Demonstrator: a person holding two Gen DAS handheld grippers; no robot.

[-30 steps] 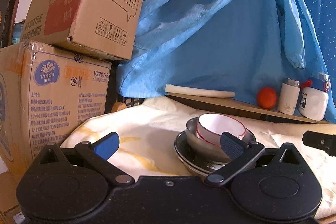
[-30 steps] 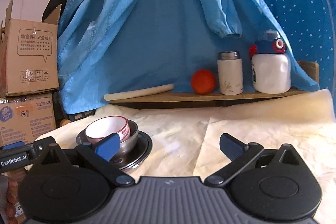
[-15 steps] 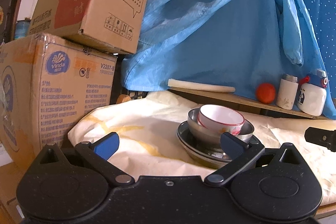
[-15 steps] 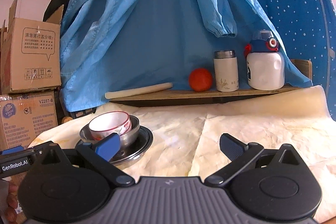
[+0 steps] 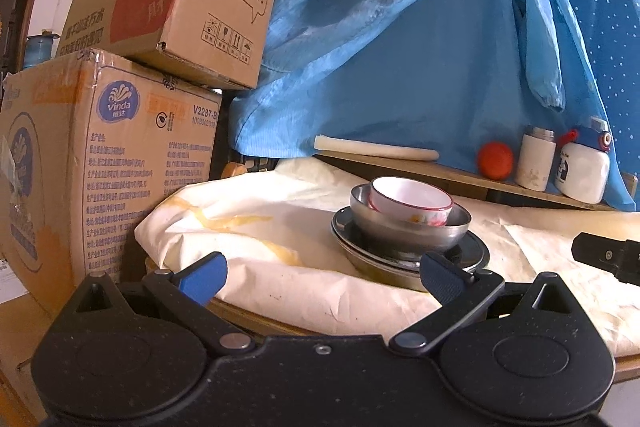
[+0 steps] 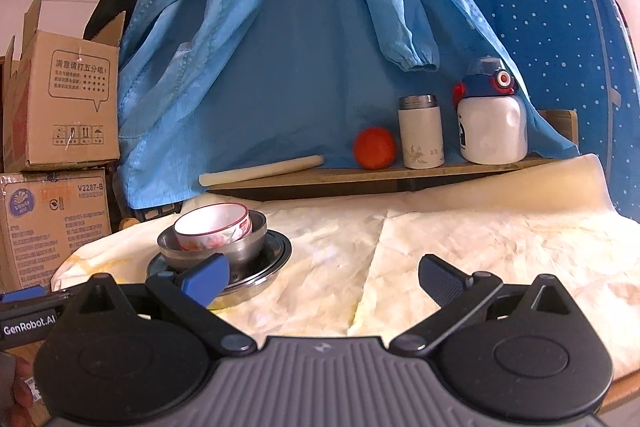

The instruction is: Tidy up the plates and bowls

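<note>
— Boxes (image 5: 120, 99) fill the left of the left wrist frame, two of them, one stacked on the other. What sits beside them?

— A surface (image 5: 280, 227) under a creased cream sheet. At centre right of that frame stands the stack: a white bowl (image 5: 410, 201) tilted inside a steel bowl (image 5: 408, 227), and that on steel plates (image 5: 408, 259).

— And the left tool (image 5: 322, 275)?

— Low in the frame, its blue pads spread wide, nothing between them. It hangs just before the surface's near edge, apart from the plates. At the far right edge, a black piece of the right tool (image 5: 608, 259) pokes in.

— Now the right wrist frame, from the left.

— The left tool (image 6: 28, 311) shows at the lower left edge, with a bit of a hand (image 6: 20, 399) below it. The stack is at centre left, the white bowl (image 6: 212, 227) leaning in the steel bowl (image 6: 212, 251). The right tool (image 6: 324, 283) is at the bottom, also spread wide and empty; its left pad overlaps the plates (image 6: 264, 267) in the picture, though I cannot tell whether it touches.

— Further right?

— A shelf (image 6: 400, 175) at the back bears a pale stick (image 6: 260, 169), an orange ball (image 6: 374, 149), a flask (image 6: 421, 137) and a white bottle (image 6: 490, 127). Blue cloth (image 6: 300, 47) hangs behind.
</note>
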